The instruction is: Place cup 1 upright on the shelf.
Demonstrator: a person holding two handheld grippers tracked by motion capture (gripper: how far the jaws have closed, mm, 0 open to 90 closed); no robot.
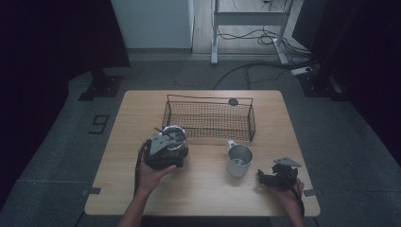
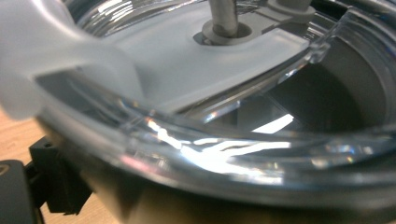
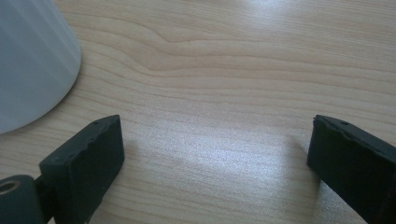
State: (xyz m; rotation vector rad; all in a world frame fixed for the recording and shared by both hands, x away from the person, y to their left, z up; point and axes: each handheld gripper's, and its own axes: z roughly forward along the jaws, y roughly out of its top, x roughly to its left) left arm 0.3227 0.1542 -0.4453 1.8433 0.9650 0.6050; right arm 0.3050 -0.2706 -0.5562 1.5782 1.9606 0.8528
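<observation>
Near the bench's [image 1: 203, 189] front-left, the left hand-held gripper [image 1: 163, 150] pressed against a clear round glass lidded container [image 1: 174, 137], grip unclear. The right hand-held gripper [image 1: 272, 177], jaws wide and empty, sat just right of the white metal mug [image 1: 239, 161].

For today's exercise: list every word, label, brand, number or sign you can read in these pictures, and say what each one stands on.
"9": a single dark figure marked on the grey floor left of the wooden table; it could also be read as a 6 from the other side.
No readable text on the metal mug, the wire basket, the clear-lidded container, the left gripper or the right gripper.
</observation>
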